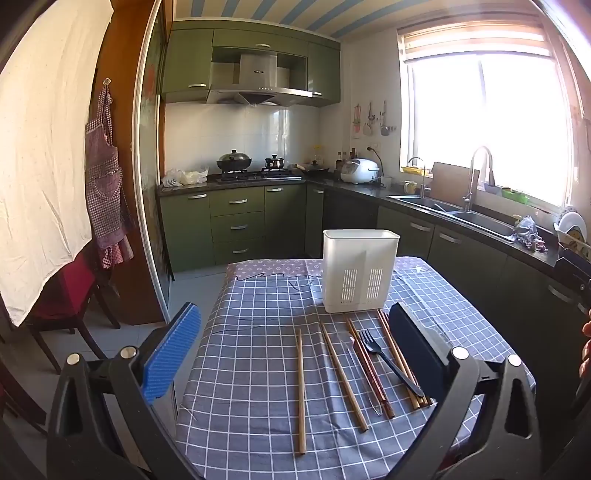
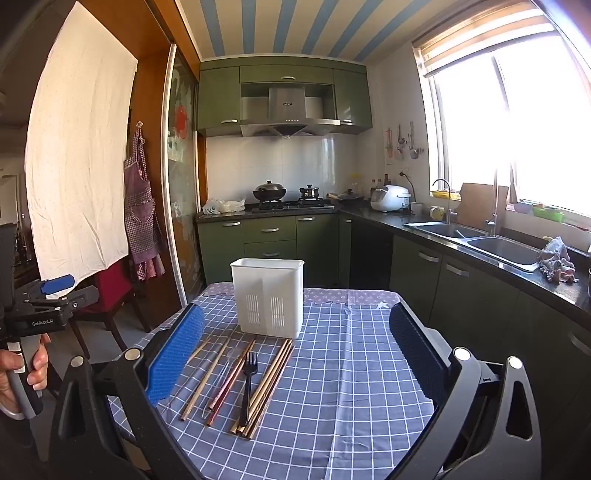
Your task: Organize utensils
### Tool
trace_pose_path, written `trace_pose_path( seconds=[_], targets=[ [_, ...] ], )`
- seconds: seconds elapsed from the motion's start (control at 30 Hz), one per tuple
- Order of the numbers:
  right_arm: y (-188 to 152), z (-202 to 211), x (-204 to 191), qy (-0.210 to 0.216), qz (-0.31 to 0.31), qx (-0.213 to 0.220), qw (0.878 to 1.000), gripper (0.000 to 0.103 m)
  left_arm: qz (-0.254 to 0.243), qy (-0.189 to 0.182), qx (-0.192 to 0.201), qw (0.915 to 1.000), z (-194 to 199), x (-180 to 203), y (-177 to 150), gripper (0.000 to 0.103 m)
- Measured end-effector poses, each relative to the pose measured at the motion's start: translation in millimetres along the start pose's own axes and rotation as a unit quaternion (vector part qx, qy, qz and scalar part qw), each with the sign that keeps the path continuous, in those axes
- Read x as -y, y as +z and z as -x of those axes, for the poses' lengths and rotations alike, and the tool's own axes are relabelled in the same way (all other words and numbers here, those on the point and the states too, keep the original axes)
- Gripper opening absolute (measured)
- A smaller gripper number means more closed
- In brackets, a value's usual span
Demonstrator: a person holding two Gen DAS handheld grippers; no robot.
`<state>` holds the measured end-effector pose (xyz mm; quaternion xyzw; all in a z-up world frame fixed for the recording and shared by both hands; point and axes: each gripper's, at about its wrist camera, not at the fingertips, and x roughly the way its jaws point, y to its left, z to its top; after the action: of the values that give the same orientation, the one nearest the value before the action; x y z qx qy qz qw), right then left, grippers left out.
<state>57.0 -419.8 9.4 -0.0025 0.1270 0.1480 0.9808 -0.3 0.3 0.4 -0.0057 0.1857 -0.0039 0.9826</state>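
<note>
White utensil holder point(image 1: 360, 271) upright on checked worktop point(image 1: 251, 369), chopsticks point(image 1: 301, 391) and black fork point(image 1: 389, 362) lying before it, left tongs point(image 1: 295, 354) wide open and empty, right tongs point(image 2: 295, 354) wide open and empty

White slotted utensil holder point(image 1: 360, 271) on a blue-grey tablecloth point(image 1: 255, 354) with a white grid; at the counter's far edge, a mauve cloth strip point(image 1: 273, 266) with a pale motif. Tan wooden chopsticks point(image 1: 301, 391), one reddish-brown pair point(image 1: 369, 363) and a black plastic fork point(image 1: 388, 360) lie on the cloth. Left claw point(image 1: 295, 358): one blue ribbed pad, one black. Cabinets point(image 1: 236, 221) olive green; ceiling point(image 2: 295, 26) striped blue and white; apron point(image 1: 105, 184) purple gingham.
</note>
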Motion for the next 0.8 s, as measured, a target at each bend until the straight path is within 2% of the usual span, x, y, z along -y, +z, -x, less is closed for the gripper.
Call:
trace_pose_path(
  seconds=[0.43, 0.8],
  targets=[
    [-0.1, -0.5, 0.1, -0.001, 0.000, -0.002, 1.000, 0.099, 0.004, -0.001, -0.006, 1.0000, -2.7, -5.2, -12.8, 0.097],
    [-2.9, -3.1, -8.7, -0.003, 0.001, -0.004, 1.000, 0.099, 0.000, 0.000, -0.013, 0.9999, -4.8, -0.4, -8.2, 0.097]
  ],
)
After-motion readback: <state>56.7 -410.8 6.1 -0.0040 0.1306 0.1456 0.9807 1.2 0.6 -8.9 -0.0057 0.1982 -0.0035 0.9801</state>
